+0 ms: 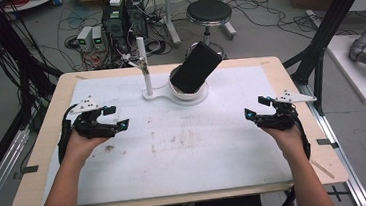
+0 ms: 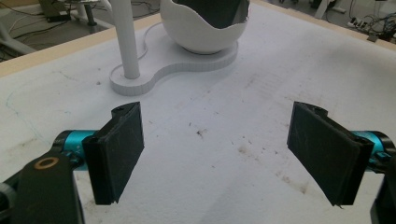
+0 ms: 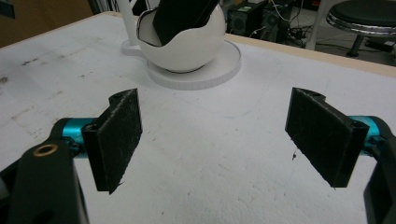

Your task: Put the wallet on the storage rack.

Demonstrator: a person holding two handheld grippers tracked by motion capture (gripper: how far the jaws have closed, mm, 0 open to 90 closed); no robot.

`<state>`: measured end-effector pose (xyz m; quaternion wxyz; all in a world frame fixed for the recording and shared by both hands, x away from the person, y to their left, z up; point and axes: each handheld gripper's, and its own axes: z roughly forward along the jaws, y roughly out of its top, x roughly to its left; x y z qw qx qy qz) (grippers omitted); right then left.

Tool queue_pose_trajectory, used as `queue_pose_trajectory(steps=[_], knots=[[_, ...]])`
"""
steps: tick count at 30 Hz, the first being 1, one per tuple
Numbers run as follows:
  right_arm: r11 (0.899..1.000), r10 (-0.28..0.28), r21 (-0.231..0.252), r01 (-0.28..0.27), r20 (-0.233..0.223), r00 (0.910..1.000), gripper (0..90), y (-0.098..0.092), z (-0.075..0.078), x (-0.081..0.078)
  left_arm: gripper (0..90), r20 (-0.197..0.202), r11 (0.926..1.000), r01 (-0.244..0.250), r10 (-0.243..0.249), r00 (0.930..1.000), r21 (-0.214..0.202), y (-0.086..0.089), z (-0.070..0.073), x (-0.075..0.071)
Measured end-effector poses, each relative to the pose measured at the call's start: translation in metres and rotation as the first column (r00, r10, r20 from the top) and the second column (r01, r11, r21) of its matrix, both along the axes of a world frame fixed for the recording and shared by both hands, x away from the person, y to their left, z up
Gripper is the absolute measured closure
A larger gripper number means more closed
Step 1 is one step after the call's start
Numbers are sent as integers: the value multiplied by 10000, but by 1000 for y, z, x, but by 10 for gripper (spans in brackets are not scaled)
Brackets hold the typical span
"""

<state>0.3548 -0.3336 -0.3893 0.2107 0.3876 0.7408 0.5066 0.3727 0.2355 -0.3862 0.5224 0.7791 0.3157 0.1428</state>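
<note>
A black phone (image 1: 196, 67) leans tilted in a white egg-shaped cup (image 1: 189, 91) on a white stand with an upright post (image 1: 142, 61), at the far middle of the worktop (image 1: 185, 148). The left claw (image 1: 120, 117) and right claw (image 1: 253, 107) hover well apart from it, nearer the person. Both have jaws spread wide, holding and touching nothing.

You're in a lab: tangled black floor cables (image 1: 68, 22), black computer towers (image 1: 124, 17) (2 side by side), a round black stool (image 1: 208, 12).
</note>
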Motion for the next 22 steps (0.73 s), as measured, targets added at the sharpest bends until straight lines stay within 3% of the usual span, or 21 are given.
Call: queue_pose_trajectory(steps=[22], knots=[[9999, 52, 116, -50, -157, 9999, 190, 2, -1, 0, 187, -111, 9999, -101, 102, 9999, 59, 2, -3, 0]])
